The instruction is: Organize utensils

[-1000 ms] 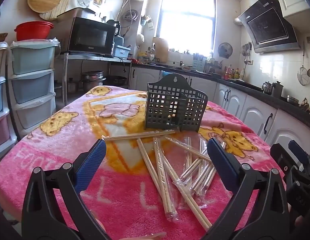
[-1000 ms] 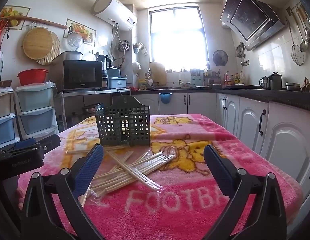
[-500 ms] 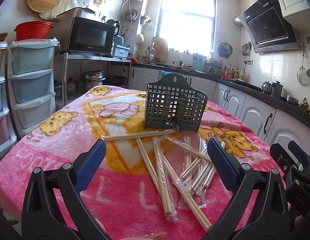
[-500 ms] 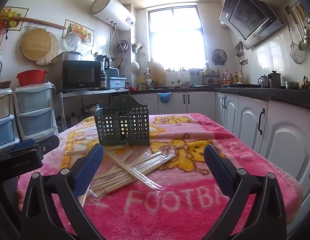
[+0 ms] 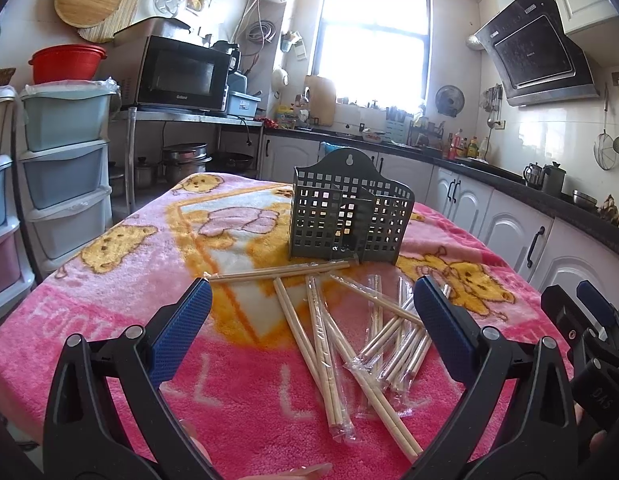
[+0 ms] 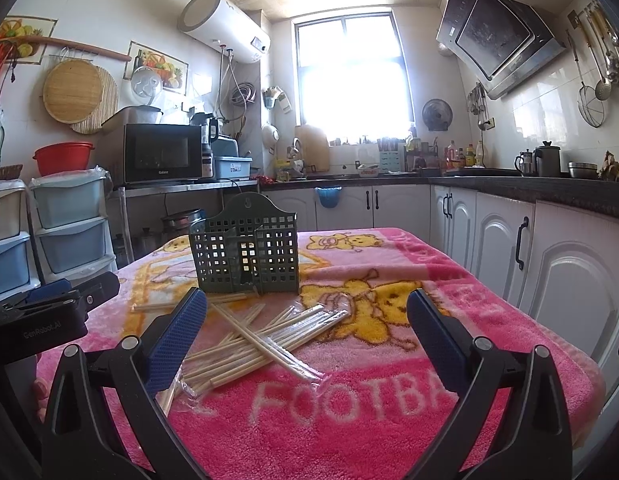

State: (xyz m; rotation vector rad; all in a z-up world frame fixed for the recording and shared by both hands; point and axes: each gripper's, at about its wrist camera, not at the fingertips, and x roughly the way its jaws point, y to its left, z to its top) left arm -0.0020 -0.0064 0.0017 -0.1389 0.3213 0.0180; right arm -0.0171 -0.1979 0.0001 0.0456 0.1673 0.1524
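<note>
Lying in a loose, crossed heap on the pink fleece blanket with yellow bear prints [image 5: 109, 280] that covers the surface, the pale wooden chopsticks [image 5: 329, 344], several of them in clear plastic sleeves, spread out just in front of the dark grey perforated plastic utensil holder [image 5: 349, 216]. That holder stands upright near the middle of the surface, and one chopstick lies across its foot. The left gripper [image 5: 311, 320] hovers over the near side of the heap, its blue-padded jaws wide apart and holding nothing. The right gripper [image 6: 307, 326] hangs to the right of the heap, jaws likewise wide apart and empty. Beyond the surface, a black microwave [image 6: 161, 154] sits on a metal shelf, and white cabinets [image 6: 501, 236] line the right wall.
</note>
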